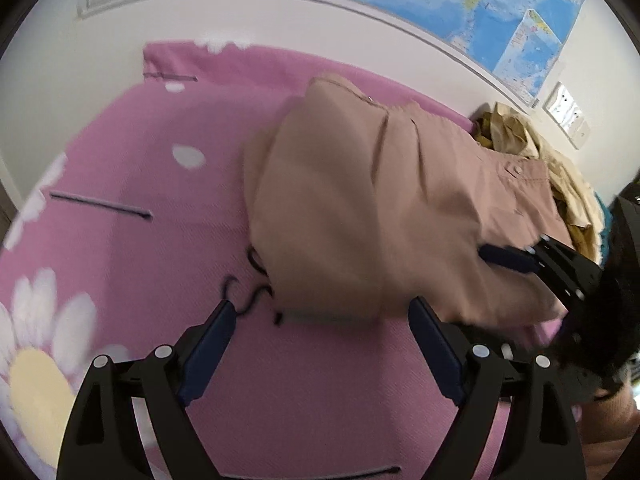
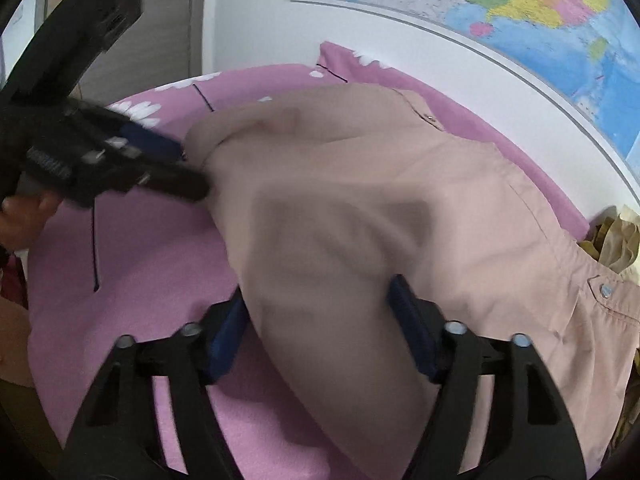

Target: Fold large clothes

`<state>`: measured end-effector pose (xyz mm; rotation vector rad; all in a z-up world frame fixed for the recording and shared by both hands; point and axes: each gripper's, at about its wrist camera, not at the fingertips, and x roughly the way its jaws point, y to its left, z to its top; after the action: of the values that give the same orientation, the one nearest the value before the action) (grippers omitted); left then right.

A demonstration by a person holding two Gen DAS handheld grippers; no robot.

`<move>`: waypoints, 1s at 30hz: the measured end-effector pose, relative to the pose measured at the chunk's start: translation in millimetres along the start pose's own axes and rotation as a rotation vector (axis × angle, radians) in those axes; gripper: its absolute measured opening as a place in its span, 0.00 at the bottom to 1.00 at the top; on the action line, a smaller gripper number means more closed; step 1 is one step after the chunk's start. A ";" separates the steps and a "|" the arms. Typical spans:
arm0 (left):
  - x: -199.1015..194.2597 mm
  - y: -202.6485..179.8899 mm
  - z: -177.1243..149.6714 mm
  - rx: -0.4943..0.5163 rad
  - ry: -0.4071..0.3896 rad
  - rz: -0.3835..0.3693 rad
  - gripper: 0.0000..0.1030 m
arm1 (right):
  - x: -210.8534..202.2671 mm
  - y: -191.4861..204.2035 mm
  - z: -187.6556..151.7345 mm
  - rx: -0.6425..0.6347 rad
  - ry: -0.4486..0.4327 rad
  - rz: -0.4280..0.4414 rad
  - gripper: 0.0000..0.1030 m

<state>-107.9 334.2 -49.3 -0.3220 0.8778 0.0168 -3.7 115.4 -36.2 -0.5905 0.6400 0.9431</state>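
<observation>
One tan garment (image 1: 360,208) lies bunched on the pink flowered sheet (image 1: 132,264), up against the wall. Two tools are on it. The left tool (image 1: 320,312) is spread wide over the near hem, nothing between its pads. The right tool (image 2: 320,300) straddles a fold of cloth; blur hides any pinch, can't tell. One olive clothes heap (image 1: 520,136) sits beyond, and one map (image 2: 520,12) hangs above.

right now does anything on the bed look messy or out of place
The beige garment lies bunched and rumpled on the pink sheet, not flat. Behind it a yellowish pile of clothes sits crumpled against the wall. No spill or damage shows.
</observation>
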 end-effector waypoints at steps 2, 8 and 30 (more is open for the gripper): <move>-0.4 -4.0 -1.8 0.002 -0.004 -0.016 0.83 | -5.4 -8.5 0.7 0.050 -0.017 0.032 0.34; 10.2 -16.9 8.3 -0.047 0.027 -0.224 0.82 | -21.5 -31.3 14.8 0.201 -0.083 0.144 0.19; 48.7 -26.3 58.2 -0.169 -0.006 -0.312 0.93 | -39.7 -50.4 -13.4 0.409 -0.130 0.326 0.47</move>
<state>-28.9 320.1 -44.6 -0.6145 0.8140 -0.1975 19.7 61.2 -7.6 -0.0589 0.7998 1.1040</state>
